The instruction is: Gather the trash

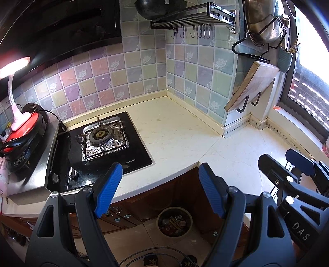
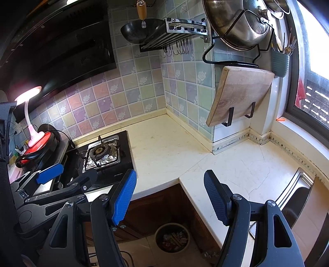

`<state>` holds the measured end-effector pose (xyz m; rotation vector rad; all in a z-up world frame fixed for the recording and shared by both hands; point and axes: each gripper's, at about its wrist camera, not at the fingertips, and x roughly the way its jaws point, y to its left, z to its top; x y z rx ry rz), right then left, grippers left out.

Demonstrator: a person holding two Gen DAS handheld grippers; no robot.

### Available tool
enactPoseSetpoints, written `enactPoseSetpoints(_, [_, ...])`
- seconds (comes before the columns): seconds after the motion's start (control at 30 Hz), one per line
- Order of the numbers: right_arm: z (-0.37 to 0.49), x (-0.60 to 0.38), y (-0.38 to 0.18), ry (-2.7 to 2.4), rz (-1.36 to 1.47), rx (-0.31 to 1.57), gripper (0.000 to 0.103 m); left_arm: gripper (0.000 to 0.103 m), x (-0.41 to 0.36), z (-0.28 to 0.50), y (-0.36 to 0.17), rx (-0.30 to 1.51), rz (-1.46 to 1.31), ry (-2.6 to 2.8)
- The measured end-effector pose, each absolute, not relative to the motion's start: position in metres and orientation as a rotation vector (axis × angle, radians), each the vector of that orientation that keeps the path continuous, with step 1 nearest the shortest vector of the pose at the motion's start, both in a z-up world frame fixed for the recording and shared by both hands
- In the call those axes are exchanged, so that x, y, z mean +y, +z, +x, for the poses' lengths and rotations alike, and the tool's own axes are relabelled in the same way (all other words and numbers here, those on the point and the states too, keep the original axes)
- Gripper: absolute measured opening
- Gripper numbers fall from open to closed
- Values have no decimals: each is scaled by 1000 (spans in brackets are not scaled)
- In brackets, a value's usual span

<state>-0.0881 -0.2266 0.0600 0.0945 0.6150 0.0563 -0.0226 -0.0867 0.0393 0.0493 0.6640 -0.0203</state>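
Hovering over the inner corner of an L-shaped counter (image 1: 174, 133), both grippers point down and forward with nothing between their pads. The left gripper (image 1: 160, 189) has its jaws spread wide and empty; its blue pads frame the counter edge and the brown cabinet below. The right gripper (image 2: 170, 195) is likewise wide open and empty, and from the left wrist view it shows at the right edge, just beside the left one.

The trash sits in a round bin (image 2: 172, 238) on the floor tiles, below the counter corner and against the cabinet; it holds a jumble of wrappers and scraps, too small to tell apart. In the left wrist view the bin (image 1: 174, 222) lies between the two left fingers, well below them.

The counter top itself is bare cream stone with faint cracks. To the left a black hob (image 1: 107, 147) is set into it, its burner (image 1: 99, 136) ringed with foil. Farther left a pink lamp (image 1: 14, 86) stands lit on a red-topped cooker (image 1: 22, 129). On the tiled wall hang a rack (image 1: 193, 18), a wok (image 2: 139, 30), a pot lid (image 2: 236, 22) and a board (image 2: 238, 94). A steel sink (image 2: 298, 195) shows at the right, beneath the window.
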Motion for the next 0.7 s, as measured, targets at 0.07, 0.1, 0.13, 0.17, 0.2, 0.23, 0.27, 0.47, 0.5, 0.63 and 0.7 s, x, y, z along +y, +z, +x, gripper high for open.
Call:
enactPoseSetpoints(0.07, [-88, -227, 60, 58, 95, 615, 69, 75, -87, -23, 39, 664, 49, -19])
enactPoseSetpoints(0.1, [-88, -227, 59, 57, 95, 615, 69, 75, -86, -23, 39, 663, 50, -20])
enactPoseSetpoints(0.13, [-87, -228, 60, 58, 94, 615, 69, 75, -86, -23, 39, 664, 50, -21])
enactPoseSetpoints(0.17, [-89, -227, 59, 56, 96, 615, 69, 75, -87, -23, 39, 664, 51, -21])
enactPoseSetpoints(0.2, [-89, -227, 59, 56, 95, 615, 69, 75, -86, -22, 39, 665, 51, -21])
enactPoseSetpoints(0.23, [-89, -227, 59, 55, 93, 616, 69, 75, -87, -23, 39, 665, 50, -21])
enactPoseSetpoints(0.27, [-89, -227, 58, 54, 93, 616, 69, 75, -87, -22, 39, 665, 50, -20])
enactPoseSetpoints(0.47, [-90, -226, 58, 50, 91, 614, 69, 75, -89, -22, 39, 666, 51, -18])
enactPoseSetpoints(0.5, [-90, -226, 58, 50, 91, 615, 69, 75, -90, -22, 39, 667, 50, -17])
enactPoseSetpoints(0.63, [-89, -228, 58, 53, 91, 616, 69, 75, -88, -23, 39, 667, 52, -18])
enactPoseSetpoints(0.7, [-89, -228, 58, 53, 89, 615, 69, 75, -88, -22, 39, 667, 52, -19])
